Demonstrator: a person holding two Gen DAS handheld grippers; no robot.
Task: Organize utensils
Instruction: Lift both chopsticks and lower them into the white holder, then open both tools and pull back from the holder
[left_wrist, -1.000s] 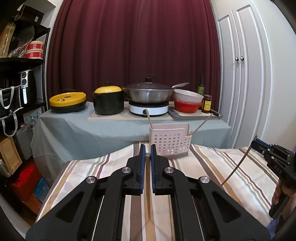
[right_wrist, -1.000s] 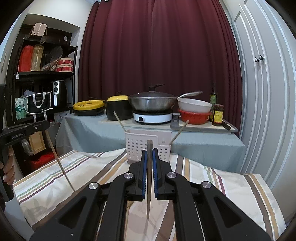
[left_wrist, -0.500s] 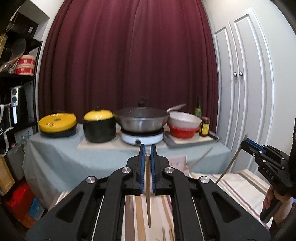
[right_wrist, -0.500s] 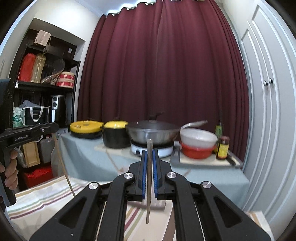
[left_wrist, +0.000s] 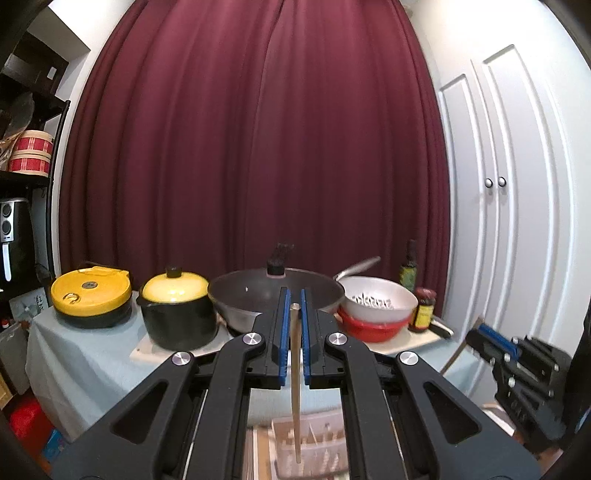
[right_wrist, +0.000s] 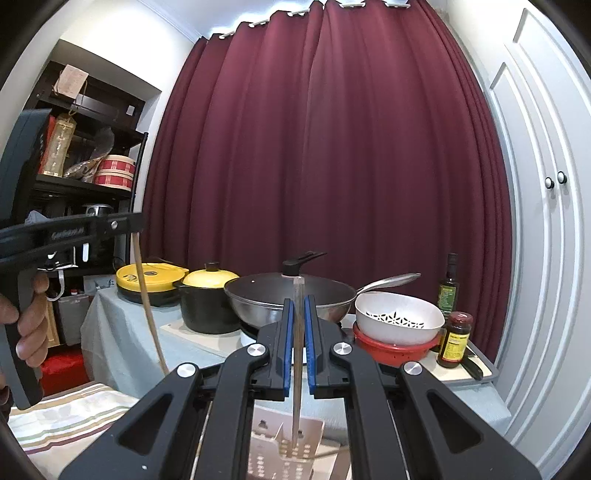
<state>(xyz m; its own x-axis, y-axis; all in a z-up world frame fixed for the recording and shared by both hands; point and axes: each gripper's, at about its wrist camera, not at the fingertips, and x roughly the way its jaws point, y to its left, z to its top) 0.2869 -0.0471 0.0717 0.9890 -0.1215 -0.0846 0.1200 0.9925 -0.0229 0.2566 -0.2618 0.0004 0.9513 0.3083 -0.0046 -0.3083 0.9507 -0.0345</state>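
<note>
The left gripper (left_wrist: 292, 302) is clamped on a wooden chopstick (left_wrist: 295, 376) that hangs straight down between its blue pads, its tip over the perforated utensil holder (left_wrist: 314, 448) directly below. The right gripper (right_wrist: 298, 306) is likewise closed around a second chopstick (right_wrist: 296, 362), held upright, its lower end dipping toward the same holder (right_wrist: 284, 446) beneath it. Off to the right gripper's left, a hand (right_wrist: 27, 317) grips the other tool's handle. Ahead of both grippers, beyond the holder, stand a lidded wok (right_wrist: 288, 295), a yellow-lidded black pot (right_wrist: 210, 302) and a white colander (right_wrist: 399, 317) on the cloth-covered desk (right_wrist: 122, 332).
</note>
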